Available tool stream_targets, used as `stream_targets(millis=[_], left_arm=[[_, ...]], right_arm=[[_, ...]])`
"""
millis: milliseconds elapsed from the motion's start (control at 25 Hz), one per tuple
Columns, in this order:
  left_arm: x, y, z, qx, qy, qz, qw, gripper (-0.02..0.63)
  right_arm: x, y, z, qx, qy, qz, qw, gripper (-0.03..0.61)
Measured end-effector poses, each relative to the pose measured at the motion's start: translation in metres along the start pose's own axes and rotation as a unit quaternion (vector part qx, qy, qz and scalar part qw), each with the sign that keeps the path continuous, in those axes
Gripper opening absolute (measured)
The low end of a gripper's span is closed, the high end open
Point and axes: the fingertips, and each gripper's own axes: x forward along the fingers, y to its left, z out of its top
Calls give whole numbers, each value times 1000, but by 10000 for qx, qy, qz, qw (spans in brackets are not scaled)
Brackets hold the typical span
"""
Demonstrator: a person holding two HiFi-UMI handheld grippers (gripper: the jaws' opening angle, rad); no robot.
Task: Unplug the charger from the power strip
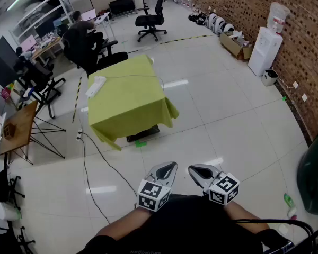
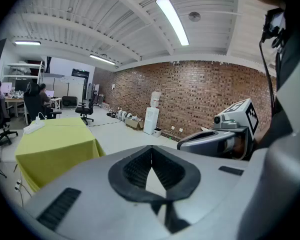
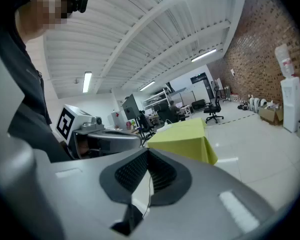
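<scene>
Power strip (image 1: 95, 85) well ahead and to the left of both tools, out of reach on the green-draped surface (image 1: 135, 107).
Head view: the strip lies at the surface's far left corner, long axis running along that edge; the left tool (image 1: 172, 165) and right tool (image 1: 191, 169) sit side by side close to the body, the left marginally nearer. Left gripper view: its jaws meet at the tips with nothing between them, and the surface is off to the left; the charger is too small to make out, probably at the white shape (image 2: 35, 126). Right gripper view: jaws likewise closed and empty, the surface straight ahead beyond them.
</scene>
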Motion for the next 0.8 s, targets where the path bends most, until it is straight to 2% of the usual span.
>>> stream_targets(millis=[800], left_arm=[[-4, 5, 8, -7, -84, 45, 10000, 8]], right_arm=[[1, 2, 3, 19, -22, 19, 10000, 3]])
